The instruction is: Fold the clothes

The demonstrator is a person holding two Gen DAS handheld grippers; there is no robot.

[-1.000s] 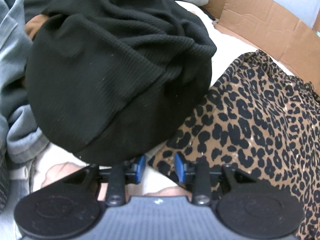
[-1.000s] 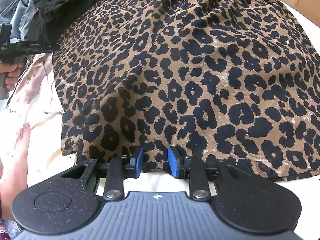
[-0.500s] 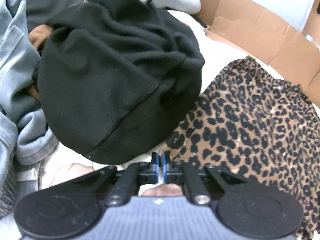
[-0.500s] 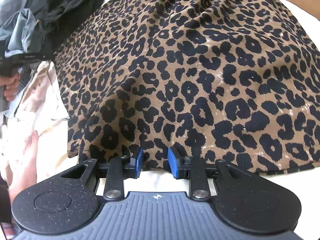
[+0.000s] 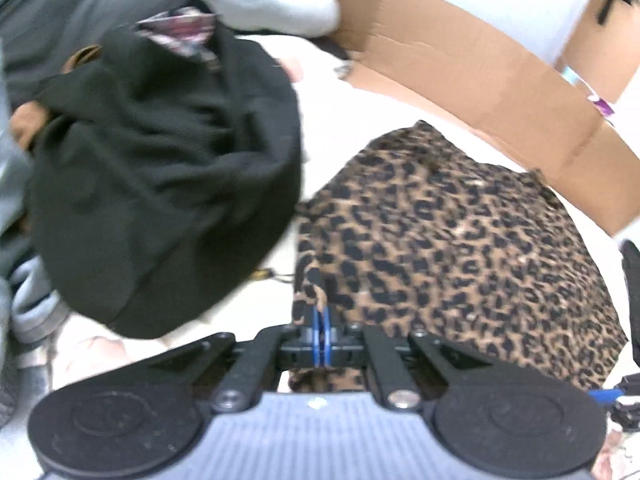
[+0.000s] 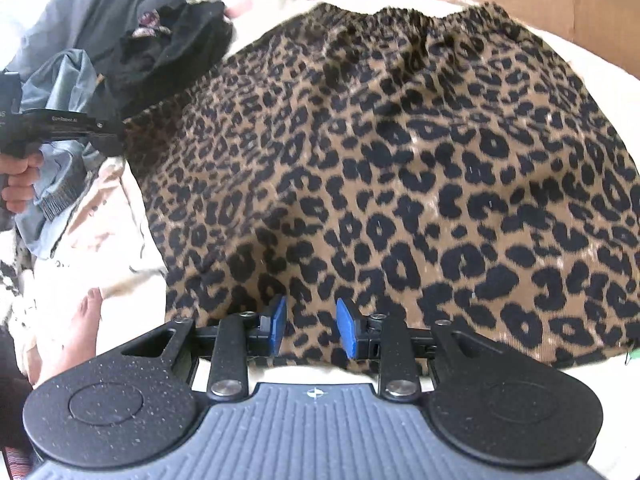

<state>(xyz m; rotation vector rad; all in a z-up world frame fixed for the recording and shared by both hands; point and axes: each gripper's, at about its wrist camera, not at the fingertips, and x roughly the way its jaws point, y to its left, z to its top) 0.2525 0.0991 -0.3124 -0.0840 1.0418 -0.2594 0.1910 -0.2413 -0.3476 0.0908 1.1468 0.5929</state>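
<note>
Now the left gripper (image 5: 321,330) pinches a corner of the leopard-print skirt (image 5: 448,248), its blue pads pressed together on the fabric.

Meanwhile the skirt lies spread across a pale sheet (image 6: 112,240), its gathered waistband toward the cardboard box (image 5: 472,80) at the far side. Over its near hem, the right gripper (image 6: 311,326) hangs with its jaws apart, nothing pressed between the pads, though the cloth shows in the gap. A crumpled black garment (image 5: 160,184) sits just left of the skirt, with grey clothes (image 6: 80,32) heaped beyond it.
</note>
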